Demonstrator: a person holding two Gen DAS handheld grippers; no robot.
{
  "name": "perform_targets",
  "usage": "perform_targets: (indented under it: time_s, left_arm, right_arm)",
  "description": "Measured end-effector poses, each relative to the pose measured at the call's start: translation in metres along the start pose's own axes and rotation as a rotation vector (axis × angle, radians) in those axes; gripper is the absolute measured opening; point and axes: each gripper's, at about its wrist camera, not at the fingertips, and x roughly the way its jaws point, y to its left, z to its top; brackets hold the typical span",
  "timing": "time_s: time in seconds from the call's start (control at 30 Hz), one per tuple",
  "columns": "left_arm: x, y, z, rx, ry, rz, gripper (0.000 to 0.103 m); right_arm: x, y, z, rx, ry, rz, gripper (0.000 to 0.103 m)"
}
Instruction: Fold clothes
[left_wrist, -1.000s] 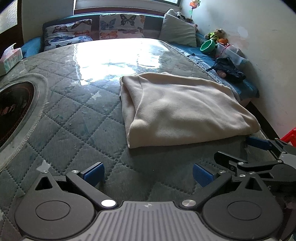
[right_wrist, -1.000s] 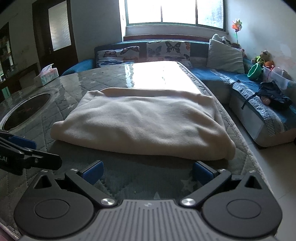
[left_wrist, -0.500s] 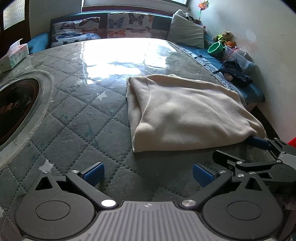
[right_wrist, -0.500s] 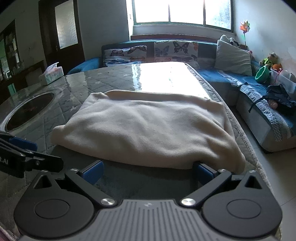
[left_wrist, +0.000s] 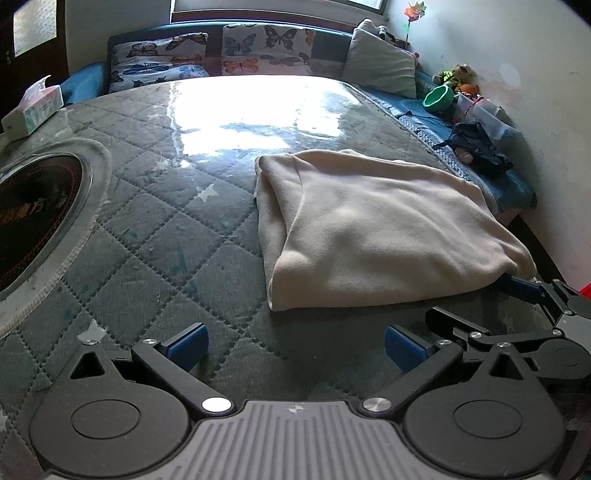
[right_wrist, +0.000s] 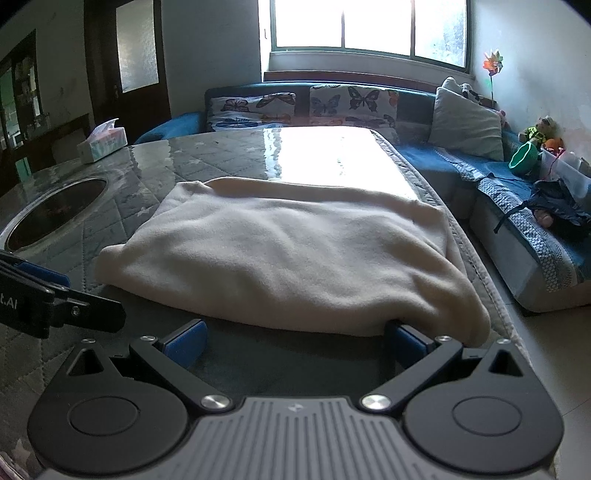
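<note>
As right gripper (right_wrist: 295, 341) neared cream cloth (right_wrist: 288, 258), both grippers' fingers wide.

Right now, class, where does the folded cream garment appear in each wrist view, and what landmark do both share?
Left wrist: folded cream garment lies right of centre on the quilted table.
Right wrist: it fills the centre.
Shared landmark: the tissue box, far left.

Tissue box (right_wrist: 102, 145) on the quilted table (left_wrist: 155, 221) — butterfly cushions (right_wrist: 303, 107), green bowl (right_wrist: 523, 158) beyond.
</note>
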Motion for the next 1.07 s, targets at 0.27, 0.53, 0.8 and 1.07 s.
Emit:
perform_targets:
  time_s: [0.27, 0.53, 0.8, 1.07]
  left_arm:
    - [-0.001, 0.001, -0.002, 0.009, 0.002, -0.005, 0.103]
    - [-0.004, 0.000, -0.006, 0.019, 0.002, -0.012, 0.103]
    - [-0.007, 0.000, -0.010, 0.016, 0.000, -0.014, 0.103]
    - [-0.010, -0.002, -0.011, 0.022, -0.014, -0.014, 0.103]
  right_arm:
    - [-0.010, 0.002, -0.002, 0.027, -0.015, -0.011, 0.103]
    - [-0.017, 0.006, -0.006, 0.046, -0.027, -0.007, 0.103]
    - [-0.023, 0.009, -0.008, 0.047, -0.035, 0.003, 0.103]
    - [-0.026, 0.008, -0.007, 0.048, -0.041, -0.001, 0.103]
